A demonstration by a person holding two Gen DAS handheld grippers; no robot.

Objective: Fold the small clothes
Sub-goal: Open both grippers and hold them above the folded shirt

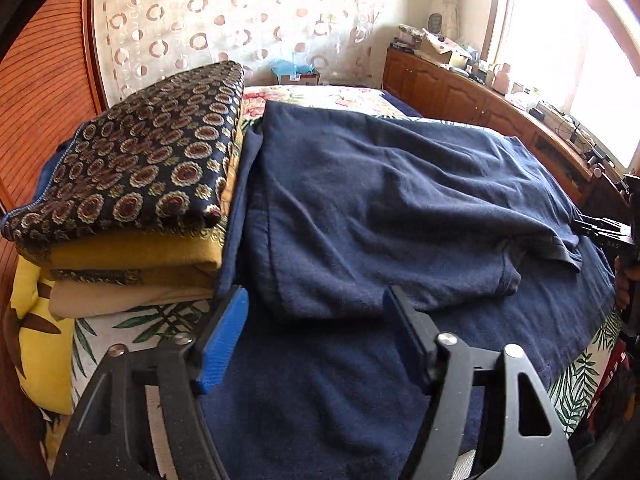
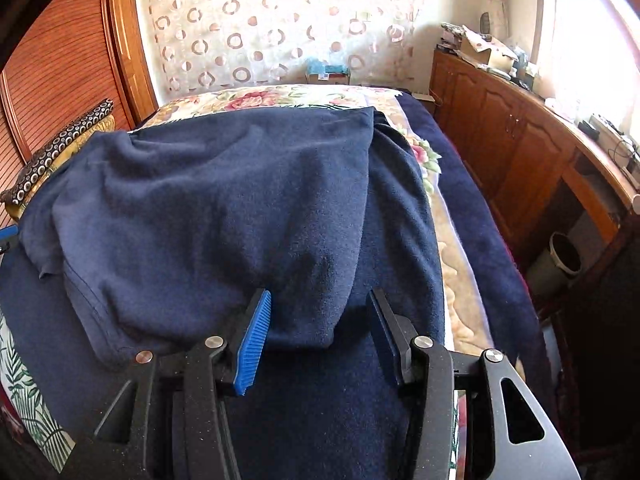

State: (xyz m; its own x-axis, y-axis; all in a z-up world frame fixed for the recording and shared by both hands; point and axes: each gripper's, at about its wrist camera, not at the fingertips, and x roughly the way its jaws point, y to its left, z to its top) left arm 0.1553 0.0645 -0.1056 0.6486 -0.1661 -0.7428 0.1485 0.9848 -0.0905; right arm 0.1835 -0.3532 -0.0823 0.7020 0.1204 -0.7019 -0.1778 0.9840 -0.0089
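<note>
Nearest the lens in both wrist views stand the blue-padded tongs: the left tongs point(image 1: 316, 320) and the right tongs point(image 2: 320, 320) each hang with jaws spread wide and nothing between the pads, both just short of the near edge of a navy garment point(image 1: 392, 208). It lies on a navy towel point(image 1: 320, 400) spread over the bed point(image 1: 176, 320), whose leaf-print cover shows at the edges.

As a judgement, this piece is only partly folded: one side looks turned over onto the body, a hemmed corner pokes out at about 4 o'clock in the left view, and the surface is rumpled, so more folds and smoothing remain. At 9 o'clock of the garment sits a stack of folded clothes point(image 1: 132, 216), a patterned piece on top of mustard and beige ones, which suggests earlier items are finished.

Its long axis seems to run from the tongs away toward 12 o'clock, to the curtained wall point(image 2: 280, 32); which end is the neck I cannot tell.
</note>
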